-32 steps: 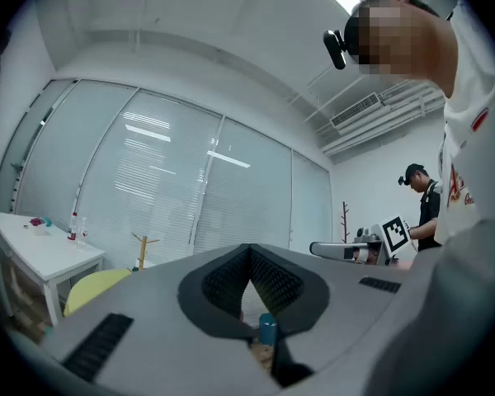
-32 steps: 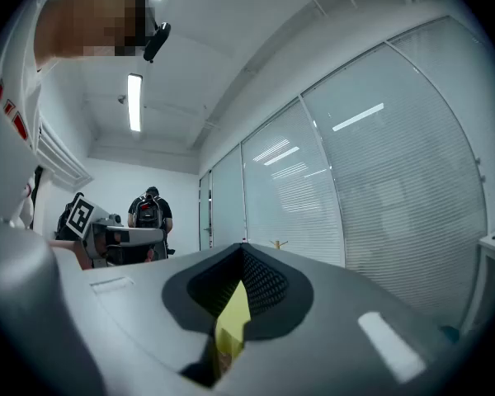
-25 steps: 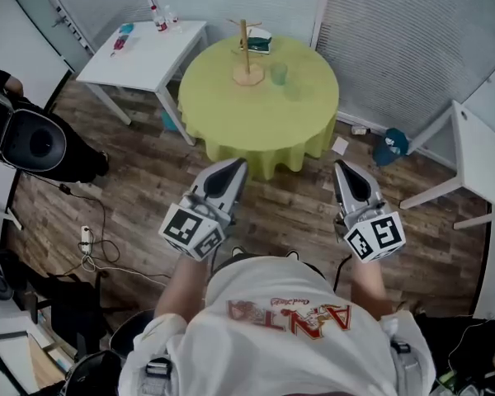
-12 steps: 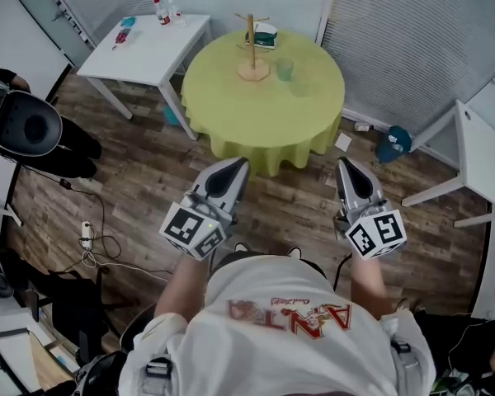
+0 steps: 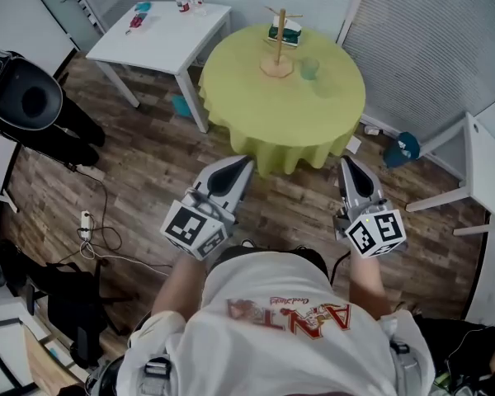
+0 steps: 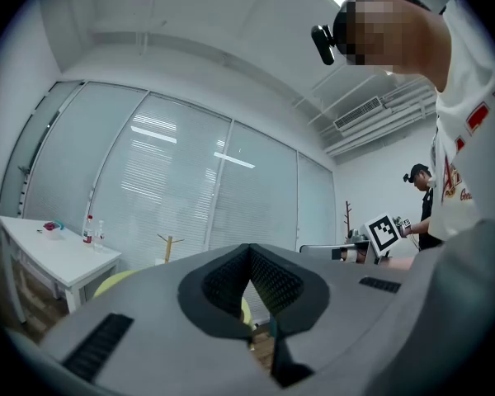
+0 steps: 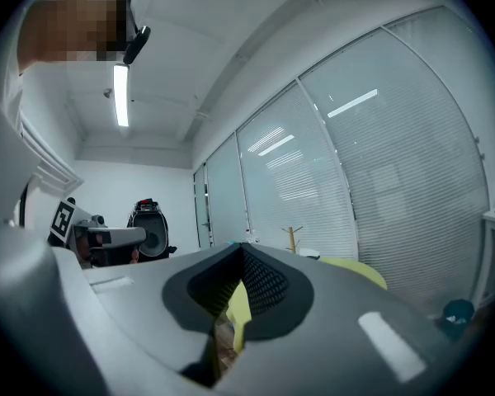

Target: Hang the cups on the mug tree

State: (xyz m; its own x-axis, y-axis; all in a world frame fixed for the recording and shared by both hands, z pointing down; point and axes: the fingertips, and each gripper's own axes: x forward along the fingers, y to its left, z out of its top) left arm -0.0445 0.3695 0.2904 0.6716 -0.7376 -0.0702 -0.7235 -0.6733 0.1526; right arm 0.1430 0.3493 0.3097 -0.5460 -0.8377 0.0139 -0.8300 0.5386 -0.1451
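Left gripper (image 5: 233, 170) and right gripper (image 5: 350, 168) are both pinched closed and empty. The cup (image 5: 310, 68) and tree (image 5: 278, 33) stand far ahead of them, so step close before opening either.

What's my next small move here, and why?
Probably step toward the round table: the green cup and mug tree stand on it, well beyond the left gripper and right gripper, which are both shut and empty.

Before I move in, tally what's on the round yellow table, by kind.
Mug tree: 1
Green cup: 1
Dark-and-white item behind the tree, too small to identify: 1
Total: 3
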